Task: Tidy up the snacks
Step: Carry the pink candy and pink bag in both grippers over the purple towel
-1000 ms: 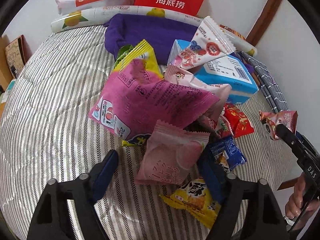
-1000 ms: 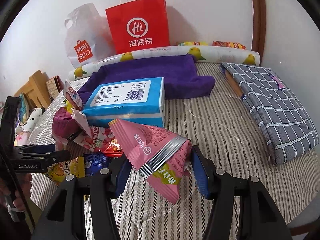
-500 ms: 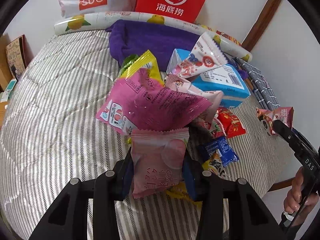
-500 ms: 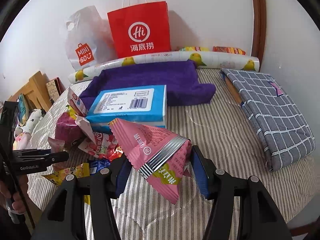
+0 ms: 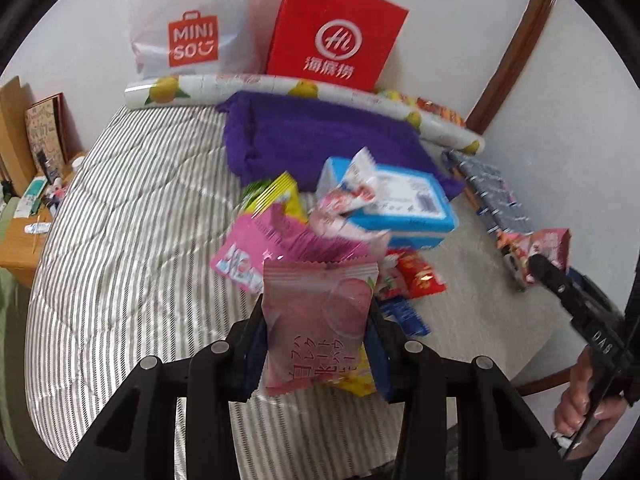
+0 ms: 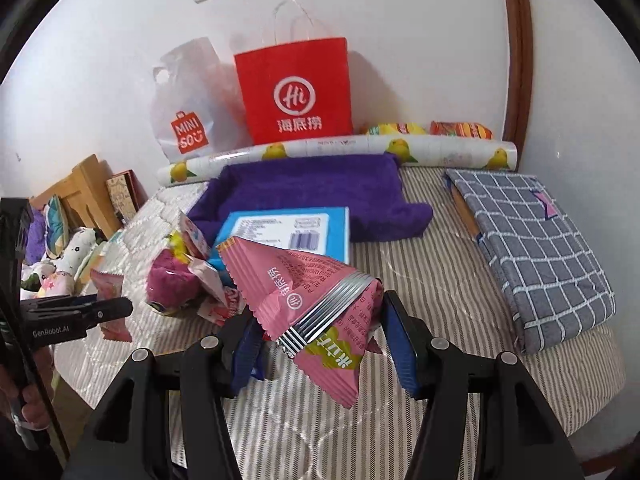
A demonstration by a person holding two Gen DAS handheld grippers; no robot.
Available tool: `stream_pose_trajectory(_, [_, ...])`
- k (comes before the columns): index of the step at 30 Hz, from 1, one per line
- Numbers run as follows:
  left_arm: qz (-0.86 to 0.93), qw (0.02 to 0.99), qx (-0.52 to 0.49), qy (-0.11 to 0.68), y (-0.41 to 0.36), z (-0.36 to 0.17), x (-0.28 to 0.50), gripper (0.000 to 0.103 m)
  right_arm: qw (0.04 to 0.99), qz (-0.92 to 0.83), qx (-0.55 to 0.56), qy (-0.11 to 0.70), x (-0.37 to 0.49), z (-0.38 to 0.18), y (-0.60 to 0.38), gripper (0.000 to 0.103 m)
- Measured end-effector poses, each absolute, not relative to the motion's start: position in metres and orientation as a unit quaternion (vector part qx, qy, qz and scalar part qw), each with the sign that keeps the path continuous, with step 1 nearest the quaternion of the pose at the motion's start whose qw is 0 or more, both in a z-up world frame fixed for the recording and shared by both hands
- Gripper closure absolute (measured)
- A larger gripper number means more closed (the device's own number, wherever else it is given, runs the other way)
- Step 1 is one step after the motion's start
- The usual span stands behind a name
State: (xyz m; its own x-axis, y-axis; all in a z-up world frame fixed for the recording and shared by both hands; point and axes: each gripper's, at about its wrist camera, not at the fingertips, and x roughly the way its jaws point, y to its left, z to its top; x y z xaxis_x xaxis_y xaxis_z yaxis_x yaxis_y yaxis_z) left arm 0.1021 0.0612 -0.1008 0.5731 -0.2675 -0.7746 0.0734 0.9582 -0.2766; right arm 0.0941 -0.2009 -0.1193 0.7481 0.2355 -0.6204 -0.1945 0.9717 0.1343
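A striped bed (image 5: 120, 240) holds a heap of snack packets just in front of a blue tissue box (image 5: 400, 208). The left gripper (image 5: 316, 344) is clamped on a pale pink snack packet (image 5: 316, 320), held above the heap, near the box. The right gripper (image 6: 320, 344) pinches a darker pink snack packet with silver stripes (image 6: 304, 296), also in front of that box. Both packets look lifted clear, so the picking step seems done. Next, each needs carrying to a sorting spot, perhaps the red paper bag (image 6: 294, 92) behind the box.
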Motion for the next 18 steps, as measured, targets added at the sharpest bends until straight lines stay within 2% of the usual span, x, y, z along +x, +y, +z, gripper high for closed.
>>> stream_pose_trajectory(18, [-0.134,0.895,-0.087,0.416,0.035,-0.039,0.136,0.062,0.941,0.119,0.034,0.315,0.109,-0.074,-0.195,0.046])
